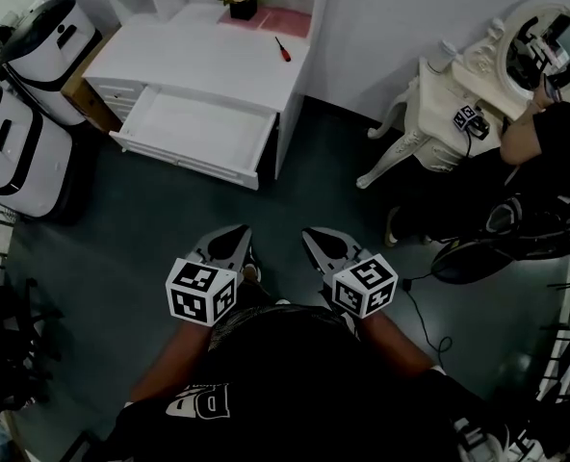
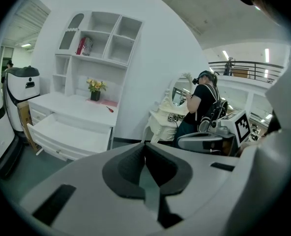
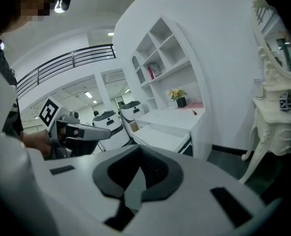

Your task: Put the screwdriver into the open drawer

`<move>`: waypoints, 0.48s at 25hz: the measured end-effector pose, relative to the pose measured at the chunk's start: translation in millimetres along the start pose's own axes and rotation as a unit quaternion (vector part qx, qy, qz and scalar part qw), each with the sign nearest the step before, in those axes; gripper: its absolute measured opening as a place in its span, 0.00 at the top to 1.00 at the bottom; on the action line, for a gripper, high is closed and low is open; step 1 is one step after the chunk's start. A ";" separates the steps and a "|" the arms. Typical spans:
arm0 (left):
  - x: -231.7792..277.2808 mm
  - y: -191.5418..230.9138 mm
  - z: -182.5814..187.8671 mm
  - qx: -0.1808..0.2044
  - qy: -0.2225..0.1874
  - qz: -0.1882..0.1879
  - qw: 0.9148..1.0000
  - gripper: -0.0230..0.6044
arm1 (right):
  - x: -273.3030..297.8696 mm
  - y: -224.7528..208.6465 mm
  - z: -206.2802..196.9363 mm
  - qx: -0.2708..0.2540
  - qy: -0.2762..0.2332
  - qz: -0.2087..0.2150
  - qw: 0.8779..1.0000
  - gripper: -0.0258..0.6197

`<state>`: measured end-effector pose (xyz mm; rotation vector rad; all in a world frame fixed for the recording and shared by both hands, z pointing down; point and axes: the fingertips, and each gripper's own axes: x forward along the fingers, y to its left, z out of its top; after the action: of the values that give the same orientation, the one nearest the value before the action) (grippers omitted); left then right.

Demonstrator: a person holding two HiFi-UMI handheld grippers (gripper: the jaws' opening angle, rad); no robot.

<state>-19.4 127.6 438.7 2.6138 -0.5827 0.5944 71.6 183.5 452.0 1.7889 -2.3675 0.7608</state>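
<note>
The left tongs (image 1: 240, 233) and right tongs (image 1: 311, 235) are both closed and empty; the screwdriver (image 1: 282, 49) lies on the white bench (image 1: 198, 56), near the flower pot (image 1: 243, 8); the open drawer (image 1: 196, 128) juts out below.

On desk (image 1: 198, 61): screwdriver (image 1: 282, 49) right of flowerpot (image 1: 243, 8); open drawer (image 1: 194, 125) sticks out in front.

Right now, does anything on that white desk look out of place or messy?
A red-handled screwdriver lies loose on top of the white desk, near the flower pot, an odd spot for a tool. The drawer below stands pulled out and looks empty. Nothing looks spilled or broken.
</note>
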 end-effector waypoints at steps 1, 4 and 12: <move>2.6 6.7 -1.4 -0.004 0.003 0.002 1.000 0.94 | 6.2 -1.6 0.0 0.000 0.004 0.000 1.000 0.95; 12.6 26.0 2.2 -0.016 0.004 0.003 1.000 0.94 | 25.2 -10.8 4.9 0.000 0.013 -0.003 1.000 0.95; 39.3 91.1 36.4 -0.024 0.001 0.004 1.000 0.94 | 87.6 -35.6 36.1 0.000 0.031 -0.018 0.999 0.95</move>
<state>-18.7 22.9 452.9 2.5670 -0.5987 0.5790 84.9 83.8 463.1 1.7752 -2.2910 0.7990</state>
